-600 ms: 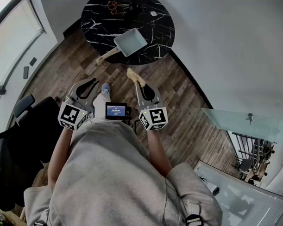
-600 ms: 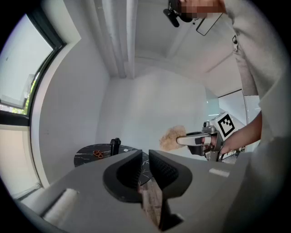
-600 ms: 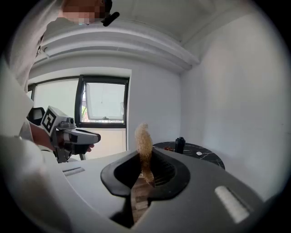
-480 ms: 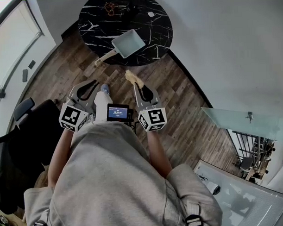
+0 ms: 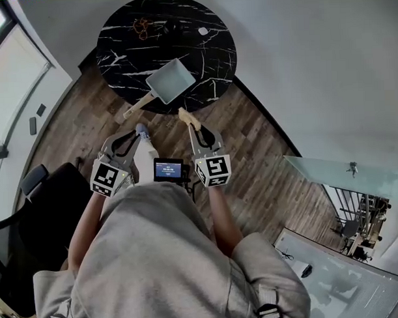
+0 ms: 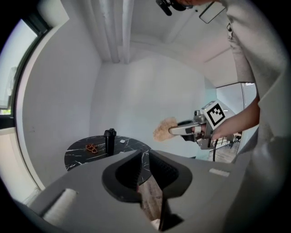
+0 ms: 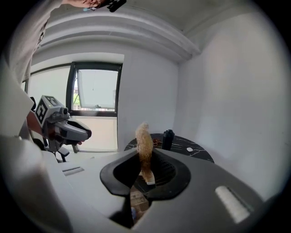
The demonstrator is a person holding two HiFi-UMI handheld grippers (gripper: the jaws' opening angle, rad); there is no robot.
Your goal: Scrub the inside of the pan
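A round black marble surface (image 5: 120,40) veined in white is seen ahead. The square grey pan (image 5: 171,79) is set on its near side, close to the rim, with its pale wooden handle (image 5: 137,106) reaching out past that rim. The pan is empty, and nothing is touching it.

Both tools are held short of the surface, over the wooden floor. The left tool (image 6: 142,157) is pressed together with nothing in it. A tan fibrous scrubber (image 7: 144,136) is pinched by its lower end in the right tool (image 7: 145,159), so most of its length stands free.

The pan may be pushed across the smooth surface or tipped over the rim if scrubbing is begun before the handle is gripped. For that, the left tool must first be spread. The scrubber may be bent over or dragged out under pressure, since so little of it is clamped.
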